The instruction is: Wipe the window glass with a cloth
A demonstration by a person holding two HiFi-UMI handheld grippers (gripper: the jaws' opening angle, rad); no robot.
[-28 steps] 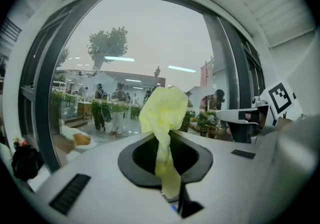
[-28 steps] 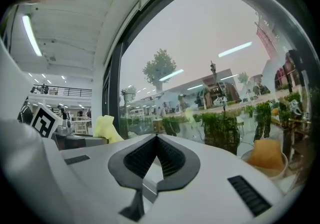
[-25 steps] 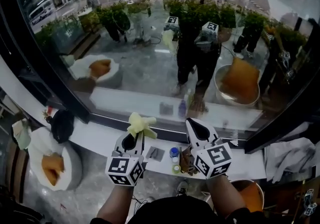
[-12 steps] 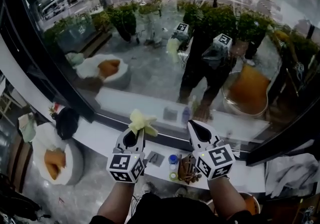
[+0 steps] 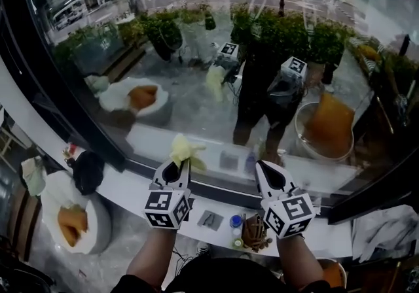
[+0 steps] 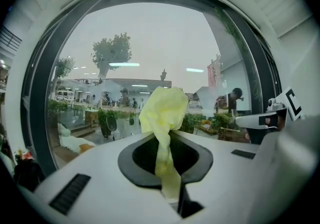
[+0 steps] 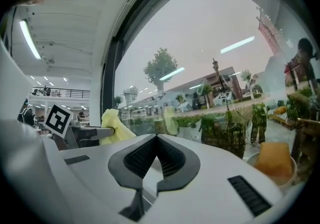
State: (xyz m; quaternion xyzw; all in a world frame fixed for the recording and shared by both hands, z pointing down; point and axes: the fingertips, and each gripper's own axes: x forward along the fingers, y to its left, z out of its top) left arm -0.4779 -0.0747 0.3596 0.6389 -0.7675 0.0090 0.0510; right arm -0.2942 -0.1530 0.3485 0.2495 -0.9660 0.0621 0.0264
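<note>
left hand-held gripper [image 5: 177,169] is clamped on a yellow cloth [image 5: 185,150]. the cloth bunches out past the jaw tips toward 12 o'clock, right up by the bottom edge of the window glass [image 5: 196,69]. can't tell if it's actually touching the pane. right hand-held gripper [image 5: 267,174] sits at 3 o'clock of the left one, near but apart, jaws pressed together with nothing in them. both are held over the white sill [image 5: 124,184].
</note>
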